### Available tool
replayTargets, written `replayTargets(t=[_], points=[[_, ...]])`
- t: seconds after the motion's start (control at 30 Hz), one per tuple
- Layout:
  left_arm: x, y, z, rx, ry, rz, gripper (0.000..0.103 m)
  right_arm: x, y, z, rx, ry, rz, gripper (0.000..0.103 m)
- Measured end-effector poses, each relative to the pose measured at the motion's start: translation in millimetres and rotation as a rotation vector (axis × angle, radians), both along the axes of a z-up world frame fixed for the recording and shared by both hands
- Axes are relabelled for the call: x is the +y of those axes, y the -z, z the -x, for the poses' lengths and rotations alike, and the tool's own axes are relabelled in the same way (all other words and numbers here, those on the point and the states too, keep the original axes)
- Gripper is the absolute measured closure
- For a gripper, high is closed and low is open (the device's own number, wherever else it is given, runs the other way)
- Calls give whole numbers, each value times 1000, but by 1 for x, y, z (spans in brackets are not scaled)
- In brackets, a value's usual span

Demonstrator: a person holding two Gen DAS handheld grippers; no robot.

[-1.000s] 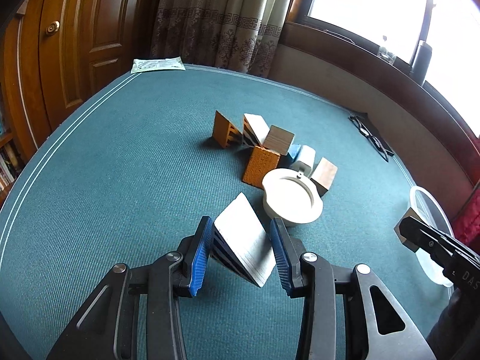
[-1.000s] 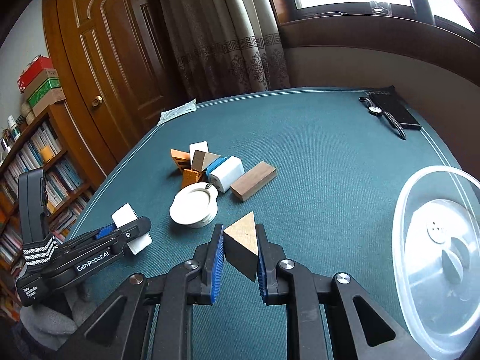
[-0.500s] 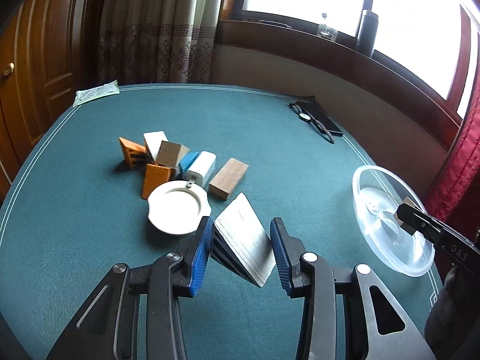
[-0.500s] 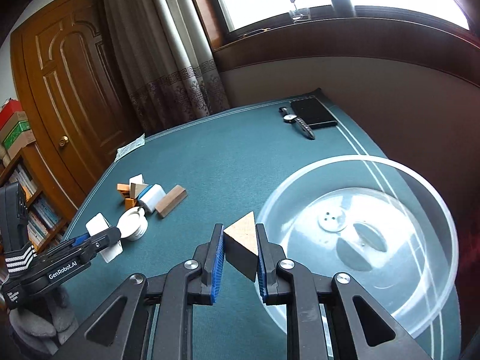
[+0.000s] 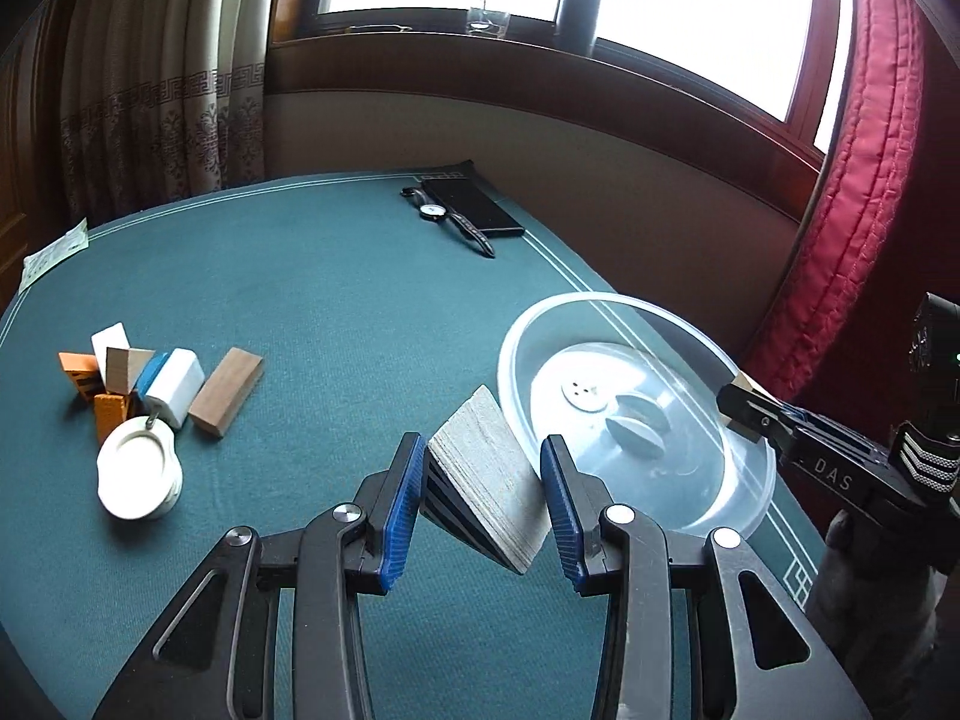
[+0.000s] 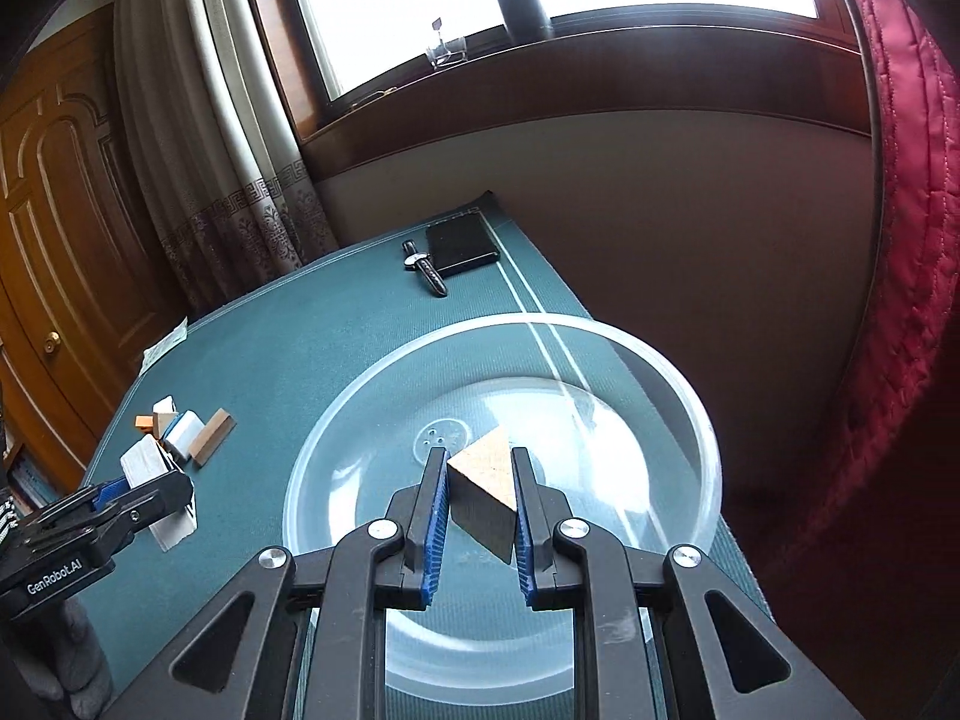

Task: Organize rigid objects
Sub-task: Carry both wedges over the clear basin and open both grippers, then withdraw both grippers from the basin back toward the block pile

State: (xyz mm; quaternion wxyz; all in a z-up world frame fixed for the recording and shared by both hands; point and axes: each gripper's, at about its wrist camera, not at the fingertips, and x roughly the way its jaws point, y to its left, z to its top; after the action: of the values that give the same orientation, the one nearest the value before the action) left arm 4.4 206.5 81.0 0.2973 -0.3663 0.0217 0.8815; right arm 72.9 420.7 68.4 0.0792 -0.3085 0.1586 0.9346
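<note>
My left gripper (image 5: 480,450) is shut on a white wedge block (image 5: 486,480) with a striped side, held above the green table just left of the clear plastic bowl (image 5: 744,480). My right gripper (image 6: 479,456) is shut on a brown wooden triangular block (image 6: 486,480) and holds it over the inside of the clear bowl (image 6: 360,402). The right gripper also shows in the left wrist view (image 5: 741,414) at the bowl's right rim. The left gripper shows in the right wrist view (image 6: 162,483) left of the bowl.
A cluster of blocks lies at the table's left: orange (image 5: 81,369), white (image 5: 174,387), a brown plank (image 5: 227,391), plus a white round dish (image 5: 135,474). A watch (image 5: 447,219) and black case (image 5: 474,210) lie at the far edge. A red curtain (image 5: 852,210) hangs to the right.
Both grippers swung right with their blocks. The right gripper moved from beside the bowl to over its inside. The left gripper came up close to the bowl's left rim.
</note>
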Motion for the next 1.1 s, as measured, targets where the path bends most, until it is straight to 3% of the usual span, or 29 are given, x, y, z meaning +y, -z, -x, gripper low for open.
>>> replayTargets(t=[0.4,0.6,1.1], points=[[63,-4,-9,-41,177,-28,62,19,3,-9,11,71,-20,82],[81,-6,-15,-45,242,-48,60,27,2,-12,23,98,-6,72],[57,-7,-3,-9,135,-47,32,26,-1,-14,47,126,4,49]])
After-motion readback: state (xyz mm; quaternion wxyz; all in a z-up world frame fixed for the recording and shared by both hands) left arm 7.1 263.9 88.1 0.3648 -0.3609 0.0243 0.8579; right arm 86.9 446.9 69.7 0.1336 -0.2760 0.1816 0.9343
